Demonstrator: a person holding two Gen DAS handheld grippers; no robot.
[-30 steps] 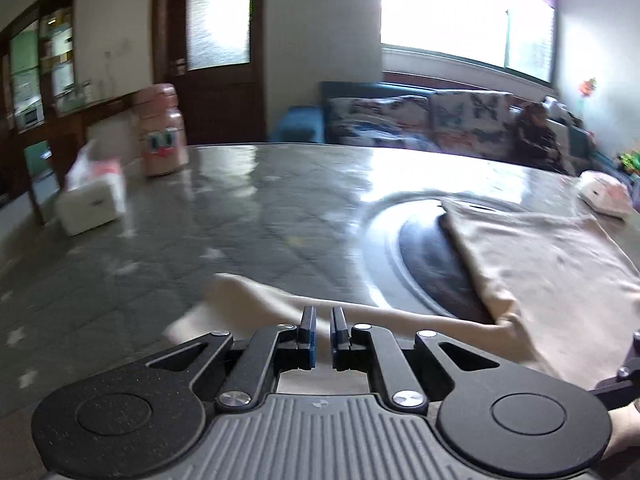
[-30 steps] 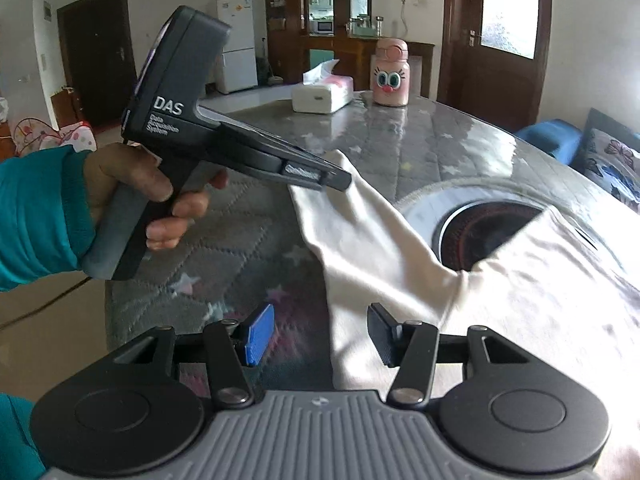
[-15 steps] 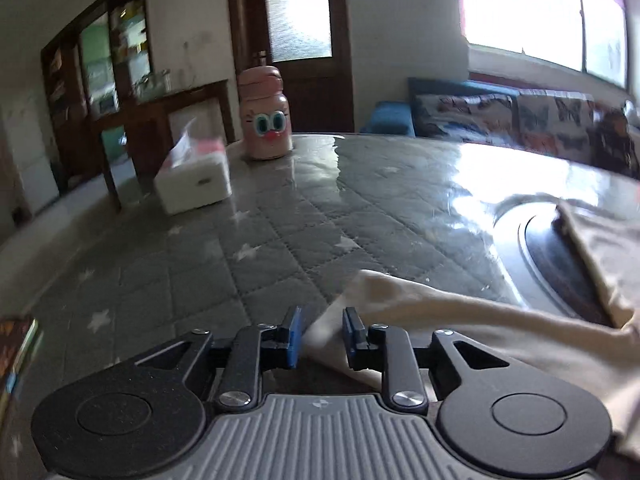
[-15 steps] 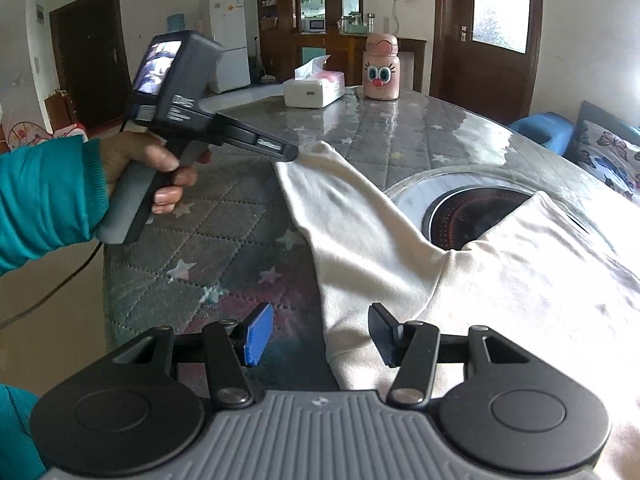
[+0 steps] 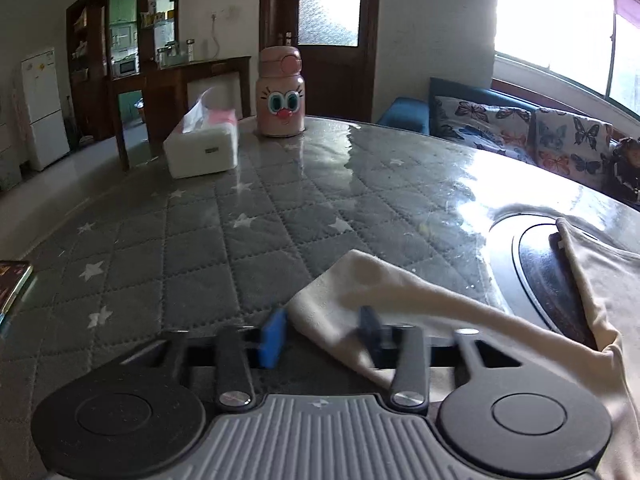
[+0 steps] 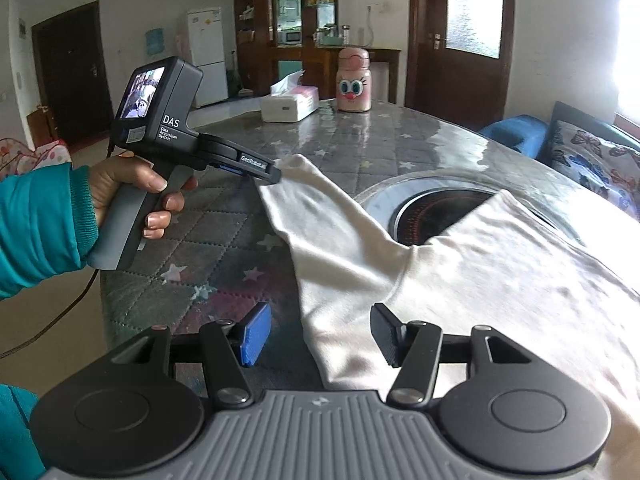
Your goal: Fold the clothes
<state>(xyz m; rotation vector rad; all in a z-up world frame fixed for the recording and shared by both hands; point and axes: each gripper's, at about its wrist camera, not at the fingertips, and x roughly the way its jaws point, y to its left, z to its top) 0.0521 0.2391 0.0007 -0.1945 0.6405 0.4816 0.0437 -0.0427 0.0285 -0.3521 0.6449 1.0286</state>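
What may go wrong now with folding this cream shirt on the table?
1. The left tool is opening over the sleeve end, so the sleeve may lie crooked.
2. The shirt partly covers the round cooktop; it may sag or catch there.

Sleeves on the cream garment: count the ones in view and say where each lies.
1. One sleeve stretches across the quilted table cover, its cuff at the left gripper. A second may be hidden out of frame.

Teal sleeve (image 6: pixel 36 232), ribbed cuff; black tongs (image 6: pixel 316 336) w/ one blue pad, grey ribbed base.
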